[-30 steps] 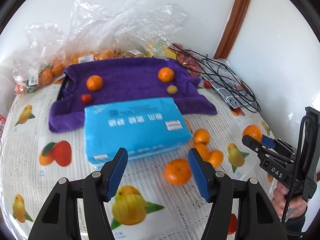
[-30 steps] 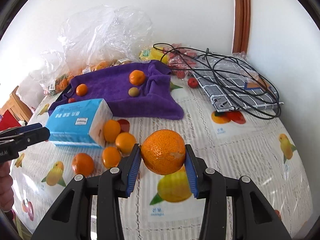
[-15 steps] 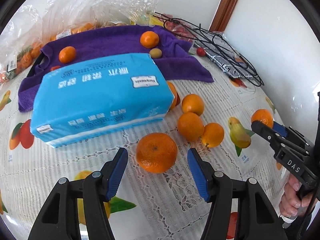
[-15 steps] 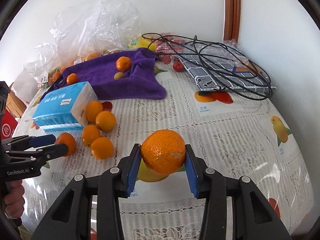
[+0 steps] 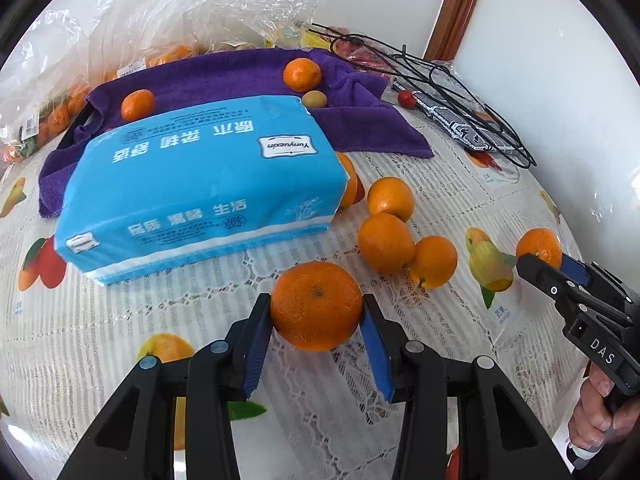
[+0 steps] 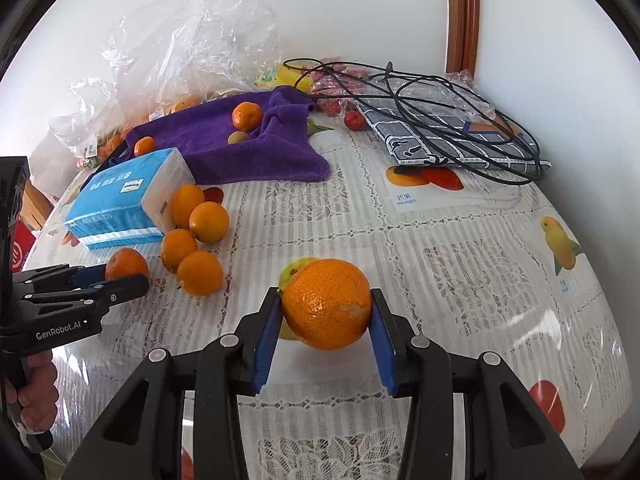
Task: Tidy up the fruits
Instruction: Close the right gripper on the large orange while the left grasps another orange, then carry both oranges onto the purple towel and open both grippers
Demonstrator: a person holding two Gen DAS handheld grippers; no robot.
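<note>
My left gripper (image 5: 316, 332) is shut on an orange (image 5: 316, 305) low over the table, in front of a blue tissue pack (image 5: 204, 184). It also shows in the right wrist view (image 6: 120, 276), gripping that orange (image 6: 126, 263). My right gripper (image 6: 326, 332) is shut on another orange (image 6: 326, 303) and holds it above the tablecloth; it shows at the right in the left wrist view (image 5: 548, 264). Several loose oranges (image 5: 386, 242) lie beside the pack. A purple towel (image 5: 240, 76) behind carries two oranges (image 5: 302, 75) and a small yellowish fruit (image 5: 314, 99).
Clear plastic bags of fruit (image 5: 160, 12) stand at the back left. A checked cloth with black cables (image 6: 452, 132) lies at the back right, with a small red fruit (image 6: 354, 119) beside it. The tablecloth (image 6: 460, 264) has printed fruit pictures.
My left gripper moved forward to the orange in front of the tissue pack and closed on it. My right gripper kept hold of its orange and lowered slightly.
</note>
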